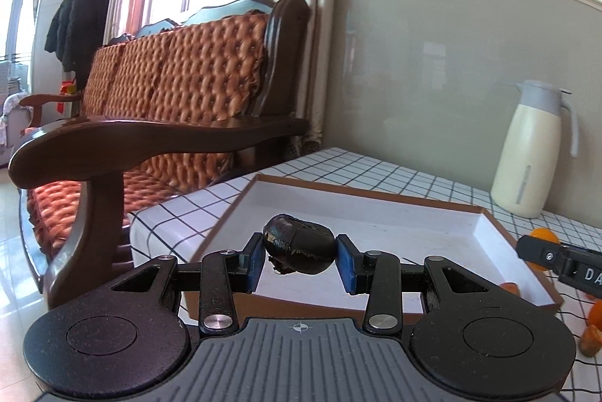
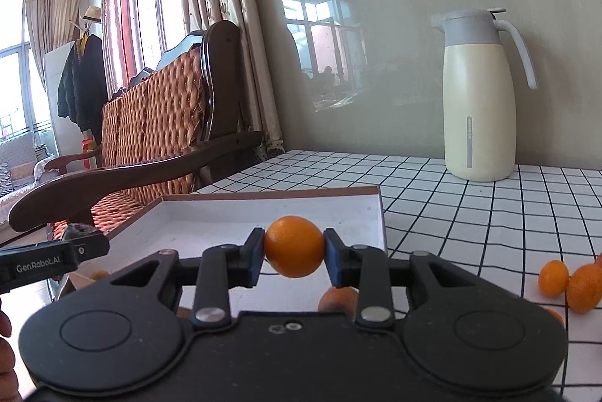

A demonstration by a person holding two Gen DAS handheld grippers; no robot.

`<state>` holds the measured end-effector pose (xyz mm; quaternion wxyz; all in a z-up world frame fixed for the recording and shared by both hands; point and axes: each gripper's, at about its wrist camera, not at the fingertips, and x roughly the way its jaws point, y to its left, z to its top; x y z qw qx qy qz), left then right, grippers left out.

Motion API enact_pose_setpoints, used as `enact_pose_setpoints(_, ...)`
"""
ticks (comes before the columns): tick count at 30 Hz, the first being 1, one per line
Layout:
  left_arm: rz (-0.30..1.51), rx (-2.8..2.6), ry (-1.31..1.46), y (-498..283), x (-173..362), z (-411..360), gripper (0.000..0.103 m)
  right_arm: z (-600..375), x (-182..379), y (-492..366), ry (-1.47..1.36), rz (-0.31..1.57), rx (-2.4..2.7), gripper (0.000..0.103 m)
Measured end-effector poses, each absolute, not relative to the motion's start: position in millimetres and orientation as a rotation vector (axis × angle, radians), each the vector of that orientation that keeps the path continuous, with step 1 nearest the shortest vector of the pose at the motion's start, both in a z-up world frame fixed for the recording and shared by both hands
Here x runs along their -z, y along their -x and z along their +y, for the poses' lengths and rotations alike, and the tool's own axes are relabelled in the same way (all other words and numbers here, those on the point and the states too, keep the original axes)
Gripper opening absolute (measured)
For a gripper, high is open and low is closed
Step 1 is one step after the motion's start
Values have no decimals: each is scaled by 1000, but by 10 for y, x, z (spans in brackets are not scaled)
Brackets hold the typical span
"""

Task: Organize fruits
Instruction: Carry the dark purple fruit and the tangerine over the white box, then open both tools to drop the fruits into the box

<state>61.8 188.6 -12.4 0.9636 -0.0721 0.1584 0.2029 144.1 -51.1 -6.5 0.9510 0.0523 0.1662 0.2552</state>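
Note:
My left gripper (image 1: 299,261) is shut on a dark, blackish wrinkled fruit (image 1: 299,244) and holds it above the near edge of a shallow white tray with a brown rim (image 1: 376,193). My right gripper (image 2: 293,253) is shut on a small orange (image 2: 294,245) and holds it above the near right part of the same tray (image 2: 361,192). The right gripper shows at the right edge of the left wrist view (image 1: 557,257). The left gripper shows at the left edge of the right wrist view (image 2: 81,245).
Loose small oranges lie on the checked tablecloth right of the tray (image 2: 553,277) (image 1: 592,336), one just under my right gripper (image 2: 336,300). A cream thermos jug (image 2: 478,101) stands at the back by the wall. A wooden sofa (image 1: 150,131) stands left of the table.

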Motion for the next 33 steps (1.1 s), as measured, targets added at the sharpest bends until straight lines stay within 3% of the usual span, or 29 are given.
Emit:
enact_pose_setpoints(20,392,-459,158,-997,281,2265,41,-304,223,-1870,-104,401,-436,27)
enact_pose_setpoints(22,411,-459,161,-1061,311,2302,41,-275,246,-1907,-87,408,-400,36)
enact_pose_setpoints(24,453,-448,164,-1149,341,2334,41,-292,232,-1881,-106,382,-388,70)
enact_pose_setpoints(26,451,-450,177,-1156,305,2328,64,-332,156,-1776,-120,309,-382,71)
enact_pose_setpoints(27,429,-442,182,-1122,263,2314,88,-362,110,-1716,-131,265,-392,76)
enact_pose_setpoints(28,381,-422,188,-1049,185,2278,100,-392,60,-1644,-140,214,-387,81)
enact_pose_setpoints(29,338,-444,171,-990,119,2229,103,-415,27,-1593,-141,179,-381,91)
enact_pose_setpoints(33,209,-453,139,-779,-86,2108,103,-482,-42,-1491,-149,138,-407,95)
